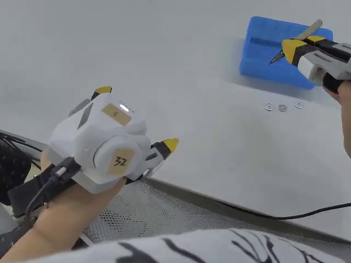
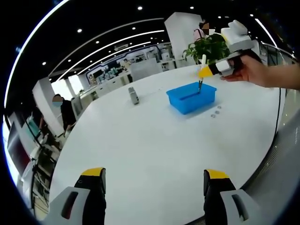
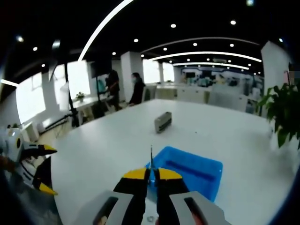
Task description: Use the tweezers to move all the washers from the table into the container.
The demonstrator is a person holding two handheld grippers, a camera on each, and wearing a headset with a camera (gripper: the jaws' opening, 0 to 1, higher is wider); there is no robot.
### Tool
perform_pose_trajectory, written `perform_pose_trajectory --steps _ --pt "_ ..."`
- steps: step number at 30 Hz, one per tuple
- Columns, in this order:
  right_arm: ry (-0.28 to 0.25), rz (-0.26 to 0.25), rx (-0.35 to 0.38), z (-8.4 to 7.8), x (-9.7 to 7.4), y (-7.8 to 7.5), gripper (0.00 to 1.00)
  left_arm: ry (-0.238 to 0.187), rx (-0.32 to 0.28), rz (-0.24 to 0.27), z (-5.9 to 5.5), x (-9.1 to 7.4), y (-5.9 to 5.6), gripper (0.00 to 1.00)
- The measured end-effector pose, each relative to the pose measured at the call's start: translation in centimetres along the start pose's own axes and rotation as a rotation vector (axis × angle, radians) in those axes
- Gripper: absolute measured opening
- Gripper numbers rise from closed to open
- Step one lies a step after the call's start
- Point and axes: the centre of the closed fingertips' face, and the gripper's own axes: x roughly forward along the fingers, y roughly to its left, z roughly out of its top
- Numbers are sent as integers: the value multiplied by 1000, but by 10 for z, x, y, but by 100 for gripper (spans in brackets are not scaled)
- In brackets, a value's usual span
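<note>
A blue container stands far right on the white table. Three washers lie in a row just in front of it. My right gripper is shut on the tweezers, whose tips hang over the container; whether they carry a washer I cannot tell. In the right gripper view the tweezers stick up between the closed jaws of the right gripper. My left gripper is open and holds nothing near the table's front edge. From the left gripper I see the container, the washers and the right gripper.
A small grey block stands on the table beyond the container, also the grey block. A black cable runs along the front edge, over a mesh panel. A potted plant is behind the table. People stand far off.
</note>
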Motion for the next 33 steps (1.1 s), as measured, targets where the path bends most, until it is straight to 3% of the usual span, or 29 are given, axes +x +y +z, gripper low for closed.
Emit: perform_pose_trajectory --steps 13,29,33 --pt "80 -4 19 -40 -9 5 3 3 0 -3 0 0 -1 88" --pt "165 -16 24 -75 -10 4 4 9 -3 -7 -1 0 -2 86" --pt "167 -18 16 -76 -10 4 4 13 -3 -6 -2 0 -1 86"
